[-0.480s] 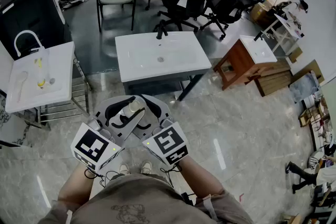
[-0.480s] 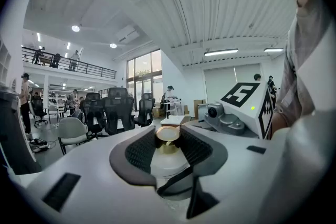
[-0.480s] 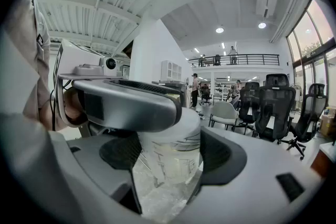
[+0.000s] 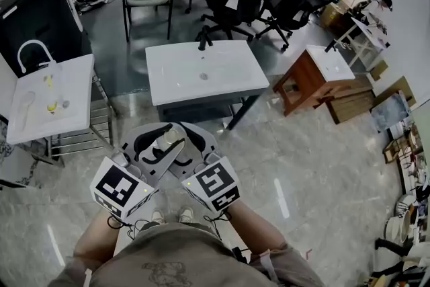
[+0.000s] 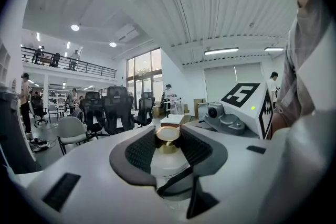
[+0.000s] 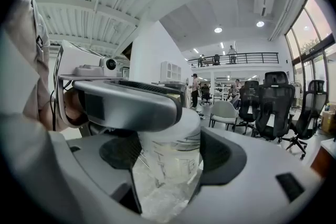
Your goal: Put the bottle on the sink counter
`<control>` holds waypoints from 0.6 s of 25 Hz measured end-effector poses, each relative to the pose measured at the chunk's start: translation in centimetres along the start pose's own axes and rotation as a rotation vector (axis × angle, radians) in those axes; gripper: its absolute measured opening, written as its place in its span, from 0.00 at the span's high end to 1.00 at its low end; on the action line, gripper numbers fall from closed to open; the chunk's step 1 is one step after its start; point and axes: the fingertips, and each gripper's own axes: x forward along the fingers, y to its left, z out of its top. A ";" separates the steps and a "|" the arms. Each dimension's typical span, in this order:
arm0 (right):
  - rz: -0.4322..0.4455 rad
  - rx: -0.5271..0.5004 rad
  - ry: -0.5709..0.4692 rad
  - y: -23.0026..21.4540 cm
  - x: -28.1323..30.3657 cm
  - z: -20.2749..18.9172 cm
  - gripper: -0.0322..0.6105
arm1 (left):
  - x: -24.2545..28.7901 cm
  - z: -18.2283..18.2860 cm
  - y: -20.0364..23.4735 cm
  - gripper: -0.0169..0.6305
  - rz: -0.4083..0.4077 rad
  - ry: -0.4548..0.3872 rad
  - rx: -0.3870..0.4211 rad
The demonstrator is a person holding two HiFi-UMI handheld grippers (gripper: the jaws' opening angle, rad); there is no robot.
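**A:** Where is the bottle [image 4: 169, 139]?

**B:** It's in the air in front of the person, over the floor [image 4: 302, 165]. It is short of the white sink bench [image 4: 161, 87] straight ahead. It looks roughly upright, with the gold cap [image 5: 168, 140] on top.

**A:** What carries it?

**B:** The left hand-held gripper [image 5: 168, 132] is clamped on it high up, near the cap. I'd guess that leaves the base free for setting down.

**A:** And the other one?

**B:** The right hand-held gripper [image 6: 173, 160] comes in from the opposite side and lower. Its jaws are spread wide around the clear body. I can't see its pads pressing, so it reads as a guard against swinging, not a grip.

**A:** Where would it go?

**B:** Probably on the flat rim beside the basin, in front of the black tap [image 4: 203, 40]. The gap to the bench has to be closed first.
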 end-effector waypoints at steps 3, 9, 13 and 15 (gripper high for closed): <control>0.011 -0.006 0.011 -0.4 -0.5 -0.3 0.46 | 0.6 0.0 -0.4 0.74 0.005 0.001 -0.003; 0.036 -0.009 -0.002 -1.2 -1.6 -0.9 0.46 | 2.0 -0.2 -1.5 0.74 0.026 0.007 -0.003; 0.045 -0.017 0.007 -2.3 -2.4 -1.8 0.46 | 3.2 -0.3 -2.1 0.74 0.036 0.008 -0.007; 0.048 -0.021 0.005 -2.9 -2.7 -1.9 0.46 | 3.9 -0.2 -2.2 0.74 0.042 0.005 -0.009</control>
